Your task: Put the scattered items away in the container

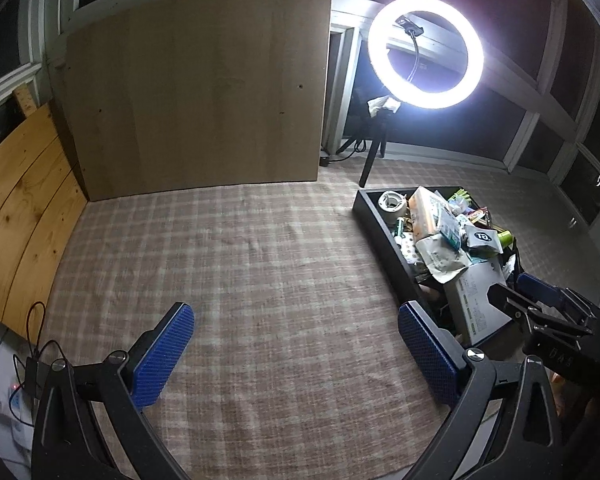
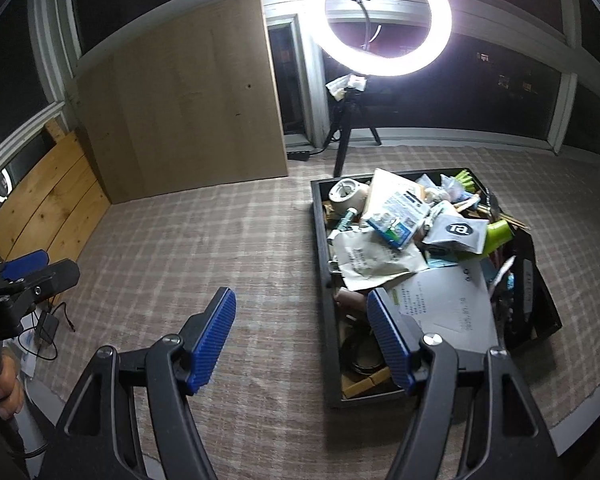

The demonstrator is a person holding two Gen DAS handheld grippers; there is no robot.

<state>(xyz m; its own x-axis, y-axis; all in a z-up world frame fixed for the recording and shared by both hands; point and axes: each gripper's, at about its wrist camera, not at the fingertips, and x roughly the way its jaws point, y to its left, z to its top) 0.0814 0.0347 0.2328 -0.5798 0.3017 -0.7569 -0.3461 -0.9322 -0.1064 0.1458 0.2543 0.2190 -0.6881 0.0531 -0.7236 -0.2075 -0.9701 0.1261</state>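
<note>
Both the left tool (image 1: pixel 296 356) and right tool (image 2: pixel 302 340) gape wide and hold nothing. At right of frame, the black container (image 2: pixel 320 216) is heaped; the white box (image 2: pixel 452 304) on top could slide out if nudged.

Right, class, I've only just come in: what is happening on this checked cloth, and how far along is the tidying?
A person holds two grippers, and both are empty with jaws open. The left gripper hovers over bare checked cloth. The right gripper sits at the near corner of the black container, which is heaped with packets, a tape roll and a white box. No loose items show on the cloth, so the tidying looks about finished.
</note>
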